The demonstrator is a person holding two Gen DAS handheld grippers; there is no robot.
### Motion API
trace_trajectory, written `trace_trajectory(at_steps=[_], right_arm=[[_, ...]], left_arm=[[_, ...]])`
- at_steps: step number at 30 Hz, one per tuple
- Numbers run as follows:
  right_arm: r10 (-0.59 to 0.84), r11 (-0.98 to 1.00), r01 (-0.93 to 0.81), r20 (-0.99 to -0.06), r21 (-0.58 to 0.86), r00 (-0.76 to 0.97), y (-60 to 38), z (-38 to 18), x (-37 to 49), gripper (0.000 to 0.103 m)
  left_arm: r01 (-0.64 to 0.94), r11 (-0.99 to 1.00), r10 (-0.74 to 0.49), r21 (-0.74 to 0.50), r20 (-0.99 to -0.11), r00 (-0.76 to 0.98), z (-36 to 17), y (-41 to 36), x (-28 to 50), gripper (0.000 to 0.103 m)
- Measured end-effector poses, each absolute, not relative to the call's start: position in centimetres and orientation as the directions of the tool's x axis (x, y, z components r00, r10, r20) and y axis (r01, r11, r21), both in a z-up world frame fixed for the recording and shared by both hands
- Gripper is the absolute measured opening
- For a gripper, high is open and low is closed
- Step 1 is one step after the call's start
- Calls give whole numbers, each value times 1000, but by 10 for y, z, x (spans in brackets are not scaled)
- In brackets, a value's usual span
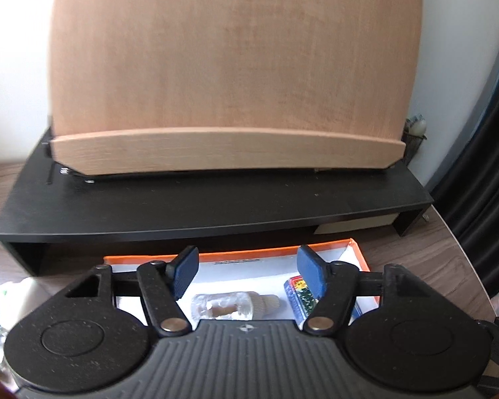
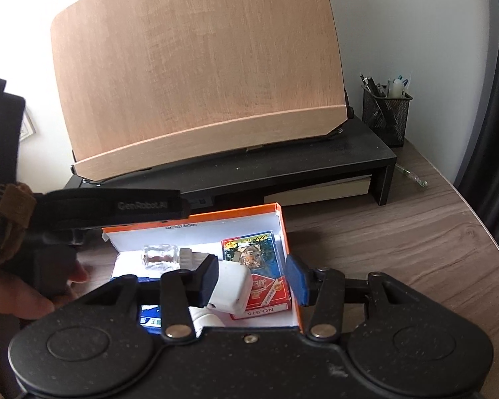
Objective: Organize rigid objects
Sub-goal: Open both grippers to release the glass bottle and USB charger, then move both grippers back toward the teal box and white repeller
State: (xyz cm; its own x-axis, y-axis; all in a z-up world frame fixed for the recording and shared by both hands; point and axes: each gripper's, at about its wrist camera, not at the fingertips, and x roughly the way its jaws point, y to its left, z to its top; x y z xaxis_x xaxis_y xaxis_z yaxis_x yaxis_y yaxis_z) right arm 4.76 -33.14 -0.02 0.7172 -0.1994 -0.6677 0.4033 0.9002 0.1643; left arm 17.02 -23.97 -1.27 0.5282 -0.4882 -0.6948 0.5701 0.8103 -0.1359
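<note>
Inside the orange box (image 2: 284, 229) lie a small glass bottle (image 2: 159, 256), 2 card packs (image 2: 249, 249) and a white adapter (image 2: 231, 287). Both the left gripper (image 1: 246, 271) and right gripper (image 2: 254, 277) hang released above it, grasping nothing. Farther back, a wooden board (image 2: 196, 76) leans on a black shelf (image 2: 316, 163).

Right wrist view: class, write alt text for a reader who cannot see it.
The open right gripper hovers over an orange-edged box holding a white charger, two packs of playing cards and a small glass bottle. Behind it a wooden book stand sits on a black riser.
</note>
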Motion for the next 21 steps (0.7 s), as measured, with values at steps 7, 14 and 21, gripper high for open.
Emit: trace_trajectory(at_steps=[7,14,21], right_arm=[[-167,921,351,-648,166,743,-319,10,36,75],[-100,949,269,-648,167,755,-303,18,25,76],[-37,971,177,-632,160,774,-287,24,16,81]], left_arm=[[472,876,-395,-94,-702,593,1,-208,153,79],[379,923,-302,-59,-721,623,6,-174,131,89],[301,953,-231,-36,-730,644,11,-148,108,92]])
